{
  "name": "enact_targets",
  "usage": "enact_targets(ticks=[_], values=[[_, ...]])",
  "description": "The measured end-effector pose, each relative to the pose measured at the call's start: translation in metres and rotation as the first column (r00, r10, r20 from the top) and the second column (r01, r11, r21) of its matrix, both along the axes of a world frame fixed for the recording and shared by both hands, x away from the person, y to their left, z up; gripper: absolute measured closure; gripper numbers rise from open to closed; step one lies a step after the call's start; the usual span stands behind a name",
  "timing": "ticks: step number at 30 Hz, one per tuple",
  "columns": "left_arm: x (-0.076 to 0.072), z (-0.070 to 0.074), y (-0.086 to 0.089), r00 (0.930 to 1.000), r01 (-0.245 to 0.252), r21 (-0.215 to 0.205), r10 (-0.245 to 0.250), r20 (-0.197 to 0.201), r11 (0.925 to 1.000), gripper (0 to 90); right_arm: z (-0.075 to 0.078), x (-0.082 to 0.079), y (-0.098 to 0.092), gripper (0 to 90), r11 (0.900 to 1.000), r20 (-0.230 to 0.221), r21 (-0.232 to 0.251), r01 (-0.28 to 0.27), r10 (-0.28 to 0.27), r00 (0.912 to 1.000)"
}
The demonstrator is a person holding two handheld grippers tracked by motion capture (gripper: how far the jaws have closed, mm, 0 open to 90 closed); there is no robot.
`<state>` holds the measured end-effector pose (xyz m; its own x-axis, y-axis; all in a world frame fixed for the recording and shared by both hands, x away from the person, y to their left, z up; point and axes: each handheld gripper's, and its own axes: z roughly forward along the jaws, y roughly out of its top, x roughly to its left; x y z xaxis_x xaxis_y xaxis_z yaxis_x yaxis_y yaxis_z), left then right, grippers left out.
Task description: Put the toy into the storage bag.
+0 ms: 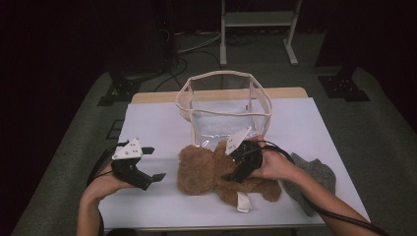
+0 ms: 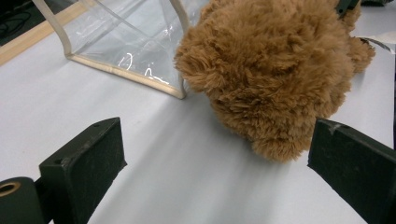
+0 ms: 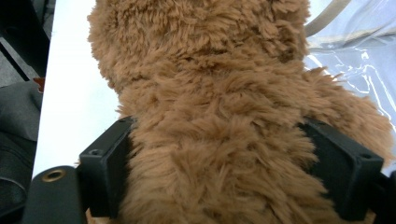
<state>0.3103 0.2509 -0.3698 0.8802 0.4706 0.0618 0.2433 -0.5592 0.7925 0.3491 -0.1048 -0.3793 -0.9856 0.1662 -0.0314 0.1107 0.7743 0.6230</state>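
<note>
My right gripper [image 1: 236, 173] straddles the fluffy brown teddy bear [image 1: 206, 172], jaws at full spread around it; whether they pinch, I cannot tell. It lies near the clear bag [image 1: 223, 110]. My left gripper [image 1: 150, 178] gapes empty over the white table [image 1: 157, 123]; beyond it the room is dark.

teddy bear [image 1: 206, 172]: 1; clear bag [image 1: 223, 105]: 1; grey cloth [image 1: 317, 179]: 1; grippers: 2

Teddy bear [image 1: 211, 169]: shaggy brown plush. Bag [image 1: 223, 110]: glossy clear plastic, cloth-trimmed edges. Tabletop [image 1: 147, 123]: smooth matt white. Cloth [image 1: 317, 177] at right edge: grey felt-like.
</note>
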Motion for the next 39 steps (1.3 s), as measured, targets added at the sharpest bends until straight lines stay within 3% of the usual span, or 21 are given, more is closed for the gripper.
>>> enact_targets(ticks=[11,17,21,26,39], values=[[0.000,-0.001,-0.002,1.0000,0.006,0.001,-0.006,-0.005,1.0000,3.1,-0.005,-0.008,0.011,14.9,0.997,0.043,-0.071,-0.008,0.011,0.9990],[0.000,-0.001,-0.003,1.0000,0.006,-0.001,-0.006,-0.003,1.0000,3.1,-0.005,-0.008,0.012,22.3,0.995,0.048,-0.095,-0.009,0.014,0.9987],[0.001,-0.001,-0.002,1.0000,0.009,0.001,-0.009,-0.001,1.0000,3.1,-0.005,-0.008,0.012,32.7,0.994,0.051,-0.108,-0.018,0.023,0.9984],[0.001,-0.002,-0.002,0.9999,0.011,0.003,-0.011,-0.003,0.9999,3.1,-0.003,-0.008,0.011,42.4,0.994,0.063,-0.104,-0.021,0.027,0.9977],[0.001,-0.002,0.004,1.0000,-0.003,-0.009,0.003,0.004,1.0000,3.1,0.012,-0.001,0.001,55.6,0.998,-0.013,-0.056,-0.012,0.012,0.9998]])
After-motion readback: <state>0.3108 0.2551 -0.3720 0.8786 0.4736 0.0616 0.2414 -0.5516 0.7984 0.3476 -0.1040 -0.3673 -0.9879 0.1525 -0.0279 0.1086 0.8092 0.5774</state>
